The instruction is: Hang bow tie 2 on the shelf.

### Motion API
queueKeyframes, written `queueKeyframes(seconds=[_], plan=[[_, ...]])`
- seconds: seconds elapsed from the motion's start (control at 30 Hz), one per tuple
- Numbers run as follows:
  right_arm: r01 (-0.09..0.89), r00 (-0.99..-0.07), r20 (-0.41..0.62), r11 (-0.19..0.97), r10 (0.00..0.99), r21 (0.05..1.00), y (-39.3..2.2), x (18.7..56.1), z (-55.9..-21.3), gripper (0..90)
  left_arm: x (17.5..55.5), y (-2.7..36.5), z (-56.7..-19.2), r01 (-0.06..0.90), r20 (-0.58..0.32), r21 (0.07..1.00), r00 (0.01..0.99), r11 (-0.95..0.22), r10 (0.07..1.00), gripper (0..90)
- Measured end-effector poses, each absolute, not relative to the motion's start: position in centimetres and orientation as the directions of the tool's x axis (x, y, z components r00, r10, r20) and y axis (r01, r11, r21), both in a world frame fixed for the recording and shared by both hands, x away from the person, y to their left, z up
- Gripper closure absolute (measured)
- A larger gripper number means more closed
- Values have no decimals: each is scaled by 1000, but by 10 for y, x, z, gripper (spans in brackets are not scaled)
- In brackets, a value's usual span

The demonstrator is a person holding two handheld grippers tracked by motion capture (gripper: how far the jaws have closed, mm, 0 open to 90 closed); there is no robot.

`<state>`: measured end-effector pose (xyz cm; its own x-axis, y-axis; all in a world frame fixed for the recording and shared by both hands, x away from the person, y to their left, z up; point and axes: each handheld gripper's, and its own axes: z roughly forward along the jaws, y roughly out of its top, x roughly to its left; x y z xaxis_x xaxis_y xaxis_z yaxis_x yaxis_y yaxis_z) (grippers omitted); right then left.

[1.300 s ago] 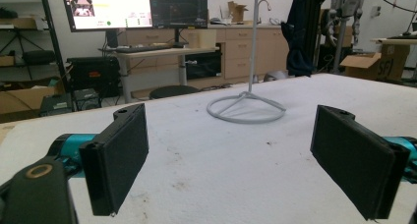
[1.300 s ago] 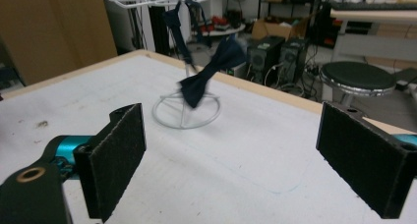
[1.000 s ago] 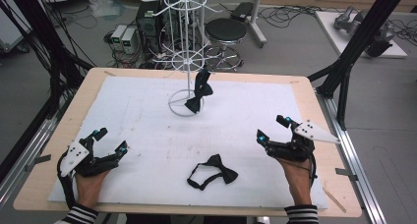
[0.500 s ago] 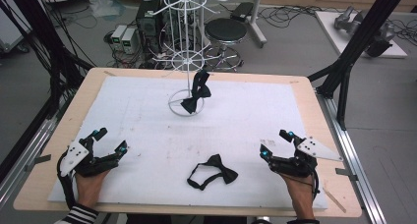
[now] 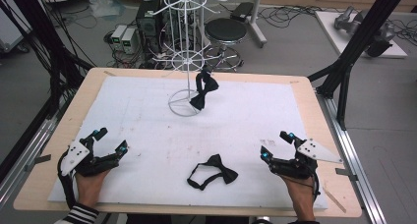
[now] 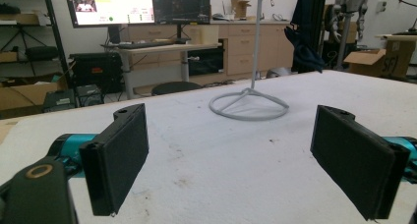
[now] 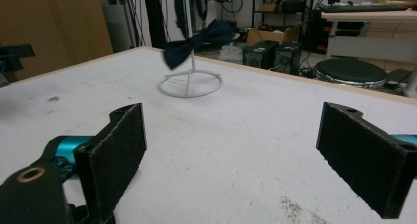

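My left gripper (image 5: 109, 139) rests on the white foam-covered table (image 5: 147, 135), jaws spread wide, holding nothing. My right gripper (image 5: 277, 146) is likewise wide open and empty.

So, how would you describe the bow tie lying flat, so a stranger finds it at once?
Start from the white mat on the wooden table. Near its front edge, between the two grippers, lies a black bow tie with its strap looped beside it. The other bow tie hangs on the white wire stand at the back.
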<state>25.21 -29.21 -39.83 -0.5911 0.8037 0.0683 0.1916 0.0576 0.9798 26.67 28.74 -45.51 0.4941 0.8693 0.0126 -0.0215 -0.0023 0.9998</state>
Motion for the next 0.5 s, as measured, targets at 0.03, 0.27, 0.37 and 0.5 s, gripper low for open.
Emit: queueKeyframes(seconds=[0.03, 0.27, 0.37, 0.5], plan=[[190, -591, 67, 58, 804, 980, -293, 252, -399, 108, 267, 288, -455, -20, 12, 1000, 494, -3, 869, 149], [196, -590, 72, 56, 804, 979, -298, 252, -398, 108, 267, 287, -455, -23, 18, 1000, 496, -7, 868, 149], [198, -579, 76, 49, 812, 979, -300, 251, -396, 108, 266, 287, -455, -24, 19, 1000, 495, -9, 869, 149], [195, -580, 70, 54, 812, 979, -303, 251, -392, 108, 267, 287, -455, -16, 18, 1000, 496, -11, 868, 151]])
